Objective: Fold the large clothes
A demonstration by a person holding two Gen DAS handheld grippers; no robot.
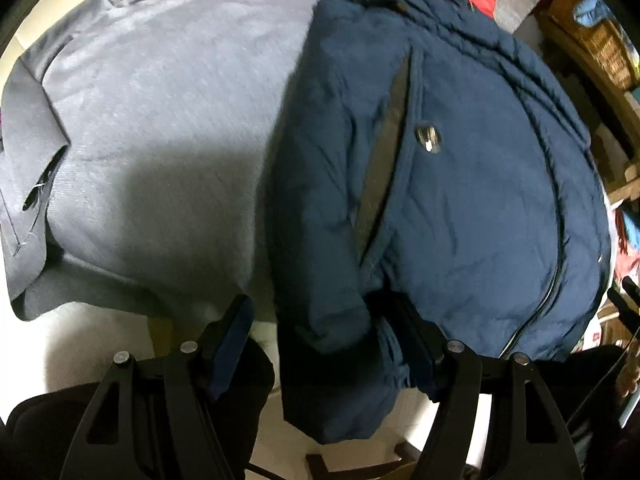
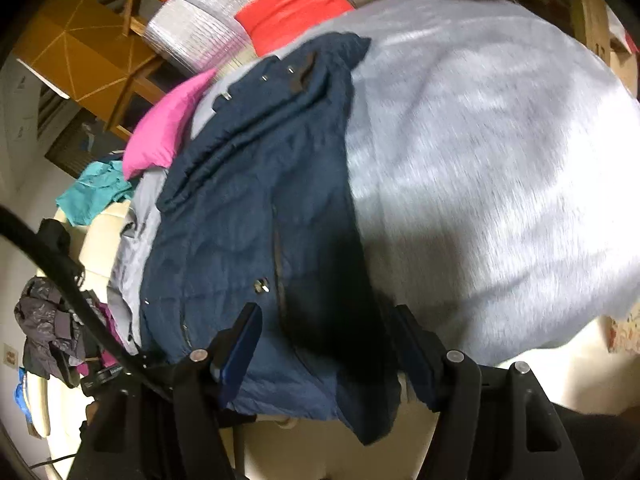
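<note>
The soft, bulky navy padded jacket (image 1: 460, 184) — likely slippery — is best taken at its hem, where both the left gripper (image 1: 320, 344) and right gripper (image 2: 324, 344) are held apart.

Ahead of the matt black plastic left gripper (image 1: 320, 344), the puffy navy-blue quilted jacket (image 1: 460, 200) looks like smooth, faintly sheened cloth with a shiny metal snap; left of it, the pale grey cloth cover (image 1: 160, 120) looks soft and matt.

One navy padded jacket (image 2: 256, 216) lies on one grey cloth (image 2: 480, 168). Beyond the jacket: one red cushion (image 2: 296, 4), one pink garment (image 2: 168, 128), one teal garment (image 2: 96, 192). Two grippers, each with two fingers.
</note>
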